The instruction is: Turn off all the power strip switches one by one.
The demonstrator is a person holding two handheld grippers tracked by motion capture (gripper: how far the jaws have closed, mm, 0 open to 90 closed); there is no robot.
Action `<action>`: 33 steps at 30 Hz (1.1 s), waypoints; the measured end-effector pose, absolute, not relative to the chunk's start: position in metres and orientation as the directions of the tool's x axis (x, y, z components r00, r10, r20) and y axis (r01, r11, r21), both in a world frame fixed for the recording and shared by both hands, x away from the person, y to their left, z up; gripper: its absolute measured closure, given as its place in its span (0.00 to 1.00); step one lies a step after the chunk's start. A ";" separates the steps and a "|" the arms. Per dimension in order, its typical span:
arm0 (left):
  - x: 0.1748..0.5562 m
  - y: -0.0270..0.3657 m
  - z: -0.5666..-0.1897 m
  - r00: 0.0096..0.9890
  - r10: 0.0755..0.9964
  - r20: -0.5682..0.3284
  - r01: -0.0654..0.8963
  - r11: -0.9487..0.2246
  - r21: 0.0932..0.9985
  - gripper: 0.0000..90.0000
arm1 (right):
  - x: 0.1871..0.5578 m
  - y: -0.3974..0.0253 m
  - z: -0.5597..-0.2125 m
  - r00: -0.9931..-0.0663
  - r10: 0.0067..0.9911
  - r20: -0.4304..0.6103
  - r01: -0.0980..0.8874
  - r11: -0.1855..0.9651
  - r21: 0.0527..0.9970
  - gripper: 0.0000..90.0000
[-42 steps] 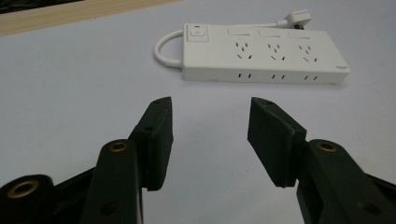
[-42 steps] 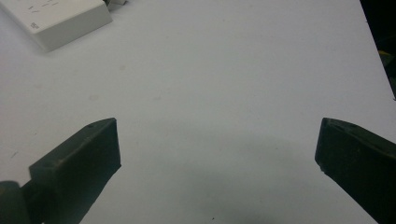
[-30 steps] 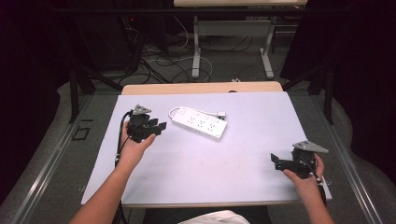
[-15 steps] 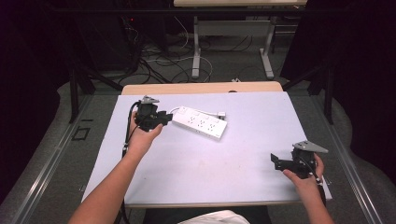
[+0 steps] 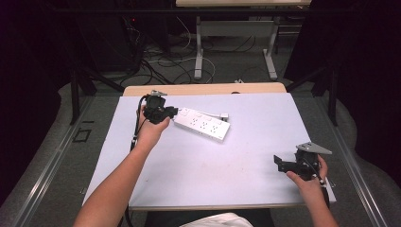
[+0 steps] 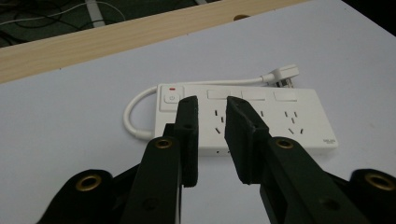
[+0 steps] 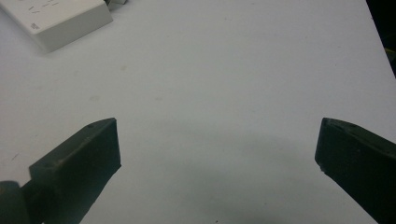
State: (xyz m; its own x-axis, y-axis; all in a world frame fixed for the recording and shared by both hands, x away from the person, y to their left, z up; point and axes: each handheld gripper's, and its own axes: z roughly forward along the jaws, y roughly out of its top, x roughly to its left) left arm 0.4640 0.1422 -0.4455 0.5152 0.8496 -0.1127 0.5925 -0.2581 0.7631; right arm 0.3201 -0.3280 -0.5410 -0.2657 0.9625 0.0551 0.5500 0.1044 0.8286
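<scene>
A white power strip (image 5: 202, 124) is seen lying flat on the pale table top (image 5: 213, 165), towards its far left, with its short cord and plug (image 6: 284, 74) curled alongside; the left gripper (image 5: 171, 112) is held at the strip's switch end, its jaws drawn to a narrow gap with nothing between them, the red-marked switch (image 6: 171, 97) lying just beyond; the right gripper (image 5: 280, 163) is held near the table's near right corner, well apart from the strip, its jaws spread wide and empty.
</scene>
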 end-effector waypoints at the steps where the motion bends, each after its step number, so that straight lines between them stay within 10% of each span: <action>1: 0.466 0.141 -0.446 0.513 0.851 -0.112 0.590 -0.255 0.766 0.85 | 0.320 -0.328 -0.541 -0.266 0.962 0.055 0.550 0.104 0.829 0.00; 33: 0.513 0.123 -0.458 0.464 0.880 -0.098 0.640 -0.257 0.724 1.00 | 0.322 -0.326 -0.543 -0.275 0.960 0.057 0.555 0.110 0.825 0.00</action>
State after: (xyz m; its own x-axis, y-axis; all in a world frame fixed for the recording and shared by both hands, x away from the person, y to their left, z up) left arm 0.5129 0.1228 -0.4582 0.4643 0.8802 -0.0981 0.6401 -0.2570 0.7240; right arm 0.3217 -0.3256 -0.5429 -0.2751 0.9597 0.0569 0.5545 0.1100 0.8249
